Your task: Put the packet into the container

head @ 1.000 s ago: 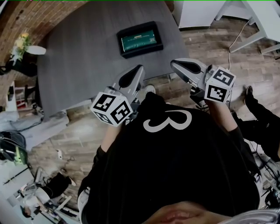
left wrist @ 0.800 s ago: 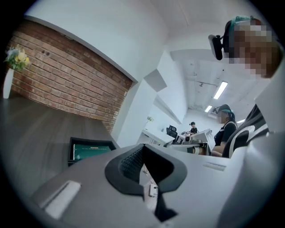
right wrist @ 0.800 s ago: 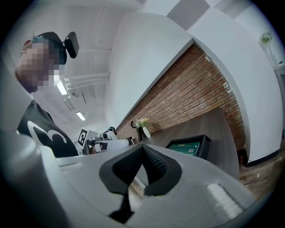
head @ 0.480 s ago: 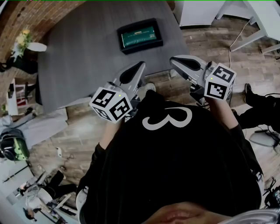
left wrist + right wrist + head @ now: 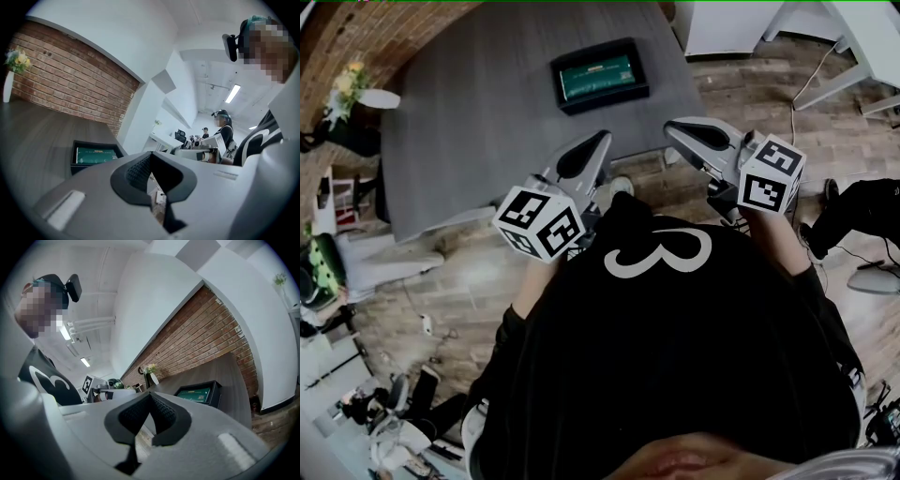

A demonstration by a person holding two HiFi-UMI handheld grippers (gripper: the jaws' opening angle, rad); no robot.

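A green packet point(image 5: 598, 78) lies flat inside a black container point(image 5: 565, 103) on the far part of the grey table point(image 5: 487, 122). Both grippers are held close to the person's chest, short of the table's near edge and apart from the container. The left gripper point(image 5: 602, 141) is shut with nothing between its jaws. The right gripper point(image 5: 670, 131) is also shut and empty. In the left gripper view the container point(image 5: 75, 165) with the packet point(image 5: 95, 154) sits beyond the closed left gripper point(image 5: 151, 154). In the right gripper view the container point(image 5: 216, 392) and packet point(image 5: 193, 393) lie past the closed right gripper point(image 5: 151, 397).
A white vase with flowers point(image 5: 347, 94) stands at the table's far left corner by the brick wall. White furniture legs point(image 5: 825, 56) stand at the upper right. Another person's legs point(image 5: 853, 206) are on the wood floor at the right. Bags and gear point(image 5: 356, 412) clutter the lower left.
Both grippers stay shut and almost still near the chest. The head view has shifted a little, and the other person's legs at the right have moved.
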